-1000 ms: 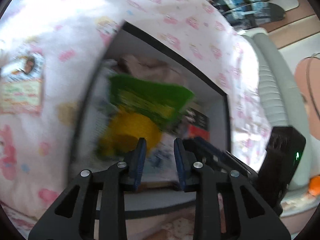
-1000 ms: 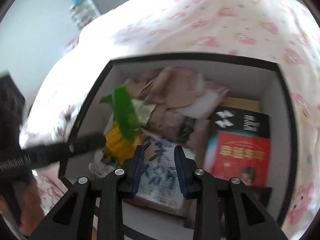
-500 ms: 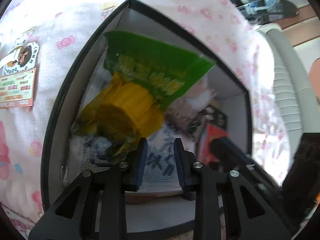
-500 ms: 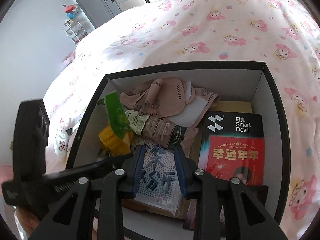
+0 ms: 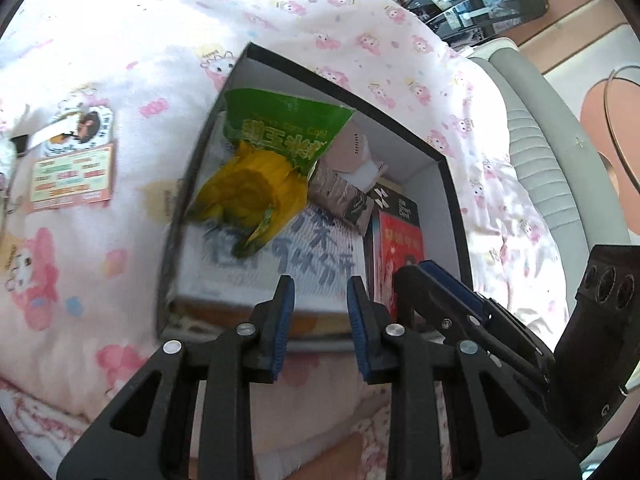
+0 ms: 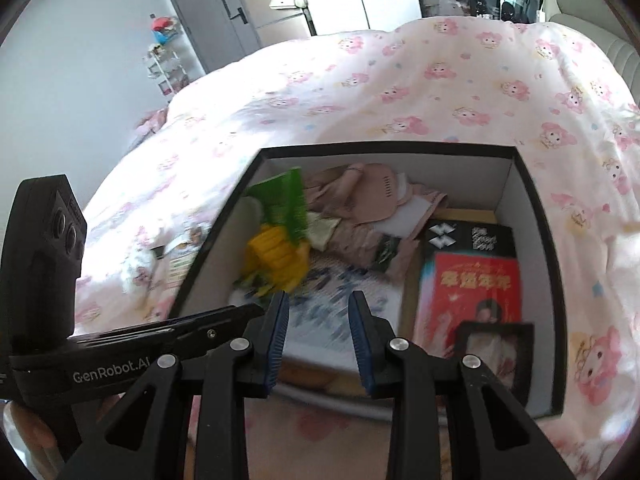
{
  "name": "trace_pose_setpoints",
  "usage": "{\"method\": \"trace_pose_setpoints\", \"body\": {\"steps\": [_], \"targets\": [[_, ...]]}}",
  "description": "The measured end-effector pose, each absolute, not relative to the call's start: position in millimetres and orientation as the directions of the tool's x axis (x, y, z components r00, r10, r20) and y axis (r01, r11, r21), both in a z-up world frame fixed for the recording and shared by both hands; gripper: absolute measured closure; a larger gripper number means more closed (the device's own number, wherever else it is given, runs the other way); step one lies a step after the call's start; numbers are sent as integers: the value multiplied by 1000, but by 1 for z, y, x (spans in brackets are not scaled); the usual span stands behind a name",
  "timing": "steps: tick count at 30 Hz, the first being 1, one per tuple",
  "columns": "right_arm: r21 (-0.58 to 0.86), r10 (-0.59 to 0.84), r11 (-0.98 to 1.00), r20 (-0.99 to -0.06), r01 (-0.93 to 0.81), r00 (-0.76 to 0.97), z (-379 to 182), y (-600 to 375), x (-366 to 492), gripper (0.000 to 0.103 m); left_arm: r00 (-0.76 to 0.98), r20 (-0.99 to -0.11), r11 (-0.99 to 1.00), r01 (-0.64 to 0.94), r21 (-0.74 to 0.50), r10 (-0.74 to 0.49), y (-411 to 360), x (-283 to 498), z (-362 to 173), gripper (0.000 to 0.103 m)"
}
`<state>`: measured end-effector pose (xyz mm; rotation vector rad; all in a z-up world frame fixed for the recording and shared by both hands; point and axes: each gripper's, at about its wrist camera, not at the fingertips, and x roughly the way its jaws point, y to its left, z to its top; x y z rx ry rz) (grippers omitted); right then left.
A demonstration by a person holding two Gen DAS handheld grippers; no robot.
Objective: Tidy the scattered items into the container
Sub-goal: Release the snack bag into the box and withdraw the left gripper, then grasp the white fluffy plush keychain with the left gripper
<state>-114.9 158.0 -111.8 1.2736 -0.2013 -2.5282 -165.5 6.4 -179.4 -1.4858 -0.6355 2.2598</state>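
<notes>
A black box [image 5: 452, 184] with white inner walls sits on the bed; it also shows in the right wrist view [image 6: 536, 216]. Inside lie a green and yellow corn snack bag [image 5: 260, 168] [image 6: 280, 248], beige cloth items [image 6: 368, 200], a white booklet with blue writing [image 5: 304, 264] and a red and black packet [image 6: 476, 280]. My left gripper [image 5: 320, 292] is open and empty above the box's near edge. My right gripper [image 6: 318, 312] is open and empty over the box's near side. Two cards [image 5: 72, 168] lie on the bedspread left of the box.
The pink cartoon-print bedspread [image 6: 400, 80] surrounds the box. A grey padded headboard [image 5: 540, 152] is at the right. A small framed picture [image 6: 492, 344] lies in the box's near right corner. A grey door and shelves [image 6: 208, 28] stand beyond the bed.
The left gripper has pulled back from the box, so the snack bag lies farther away. The right gripper has also drawn back and tilted up. Both stay open.
</notes>
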Motion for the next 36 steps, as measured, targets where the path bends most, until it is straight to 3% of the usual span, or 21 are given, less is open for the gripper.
{"method": "trace_pose_setpoints", "body": {"steps": [8,20,31,36], "targets": [[287,-375,-927,-753,242,-541,-96,129,-79,75,-429,-776,-882,-136,-451,462,-23,-119,-147,76],[204,-358,-924,-762,324,-540,-81,62,-55,75,-502,-762,-898,-78,-432,410,-85,-80,-138,77],[289,-429,-891,-787,349,-444,-106,-15,-84,75,-530,-752,-839,127,-529,393,-178,-88,-175,74],[330,-465,-871,-794,365,-391,-120,-49,-106,75,-486,-826,-828,310,-467,284,-226,-108,-201,73]]}}
